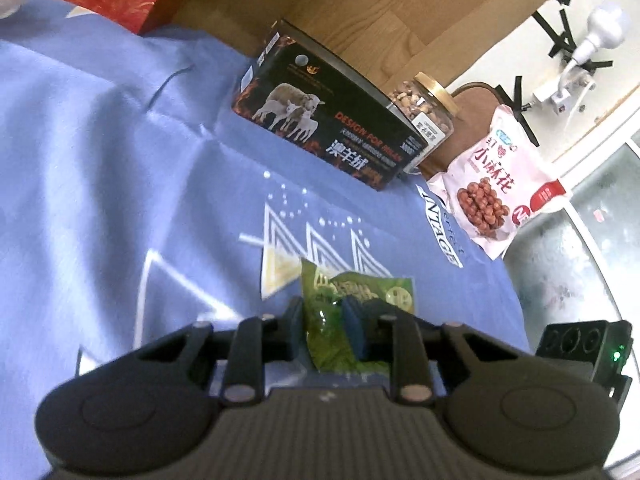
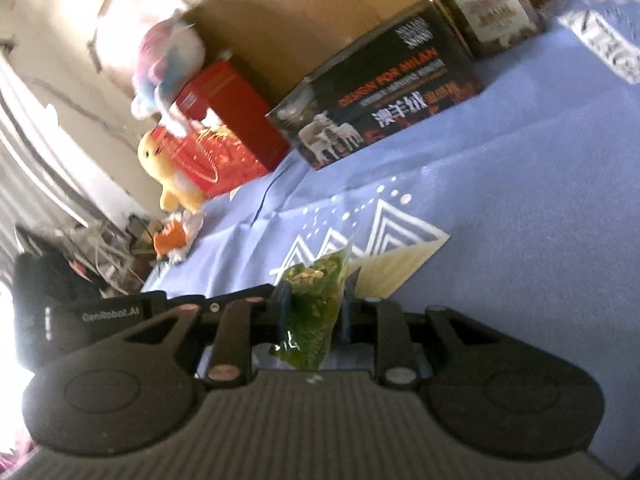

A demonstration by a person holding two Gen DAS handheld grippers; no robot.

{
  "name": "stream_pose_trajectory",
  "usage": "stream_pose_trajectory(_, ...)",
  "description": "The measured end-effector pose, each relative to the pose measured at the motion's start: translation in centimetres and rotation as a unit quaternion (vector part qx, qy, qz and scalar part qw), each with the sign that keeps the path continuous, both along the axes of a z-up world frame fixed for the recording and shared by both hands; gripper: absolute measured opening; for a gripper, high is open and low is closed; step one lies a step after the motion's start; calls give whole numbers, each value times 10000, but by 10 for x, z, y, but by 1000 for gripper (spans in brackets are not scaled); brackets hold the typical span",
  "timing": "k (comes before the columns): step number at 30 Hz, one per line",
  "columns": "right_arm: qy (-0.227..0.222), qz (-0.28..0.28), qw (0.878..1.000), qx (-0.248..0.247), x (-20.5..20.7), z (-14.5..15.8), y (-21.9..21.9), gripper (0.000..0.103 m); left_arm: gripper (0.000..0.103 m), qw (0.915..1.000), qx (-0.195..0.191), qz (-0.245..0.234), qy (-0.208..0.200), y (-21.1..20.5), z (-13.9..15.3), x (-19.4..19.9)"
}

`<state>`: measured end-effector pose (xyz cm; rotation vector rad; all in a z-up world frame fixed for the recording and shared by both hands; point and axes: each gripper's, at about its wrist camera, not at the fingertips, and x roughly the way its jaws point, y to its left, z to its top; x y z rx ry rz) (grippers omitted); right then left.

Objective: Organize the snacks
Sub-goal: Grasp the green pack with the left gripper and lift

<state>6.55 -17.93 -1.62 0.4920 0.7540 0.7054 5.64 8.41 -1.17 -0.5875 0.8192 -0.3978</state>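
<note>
A: Nearest item, left wrist view?
B: Left gripper point(image 1: 326, 326), fingers closed on a green snack packet point(image 1: 352, 320). The packet's lower part is hidden behind the gripper body; its print is too blurred to read.

A: And the right wrist view?
B: Right gripper point(image 2: 310, 310), fingers pinching a second green snack packet point(image 2: 316, 312), held edge-on over the cloth. Contents are indistinct, and its lower end is cut off by the gripper body.

A: Surface?
B: Blue cloth point(image 1: 120, 160) with white triangle prints and a partly legible word label near the right edge.

A: Middle ground?
B: Black box with a sheep picture point(image 1: 328, 116), lettered "DESIGN FOR MILAN", lying on the cloth. Pink-and-white snack bag point(image 1: 496, 184) at the cloth's right edge, overhanging it.

A: Farther back?
B: Glass jar of nuts point(image 1: 426, 106) with a gold lid, just behind the box and partly hidden by it. Red gift box point(image 2: 224, 128), cropped at the frame corner in the left view. Yellow plush toy point(image 2: 168, 168) stands just beside it; a pastel plush point(image 2: 168, 68) sits on top, badly blurred. Wooden board point(image 1: 380, 12) behind everything.
</note>
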Motion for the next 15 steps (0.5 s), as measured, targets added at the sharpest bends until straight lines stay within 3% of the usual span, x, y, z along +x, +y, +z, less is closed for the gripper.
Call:
stream_pose_trajectory(4,-232,-28,9995,-209,-14,1,-1,33,17,9994,301,62,-180,-4,2,-17)
stream_pose_trajectory(10,-256,-45,9996,-57,-30,-3,-14,33,16,9991,315,89,-260,-5,1,-30)
stream_pose_trajectory(15,-58,-35,9998,179,-33,-7,-24,33,40,9995,123,-144,-238,-9,3,-35)
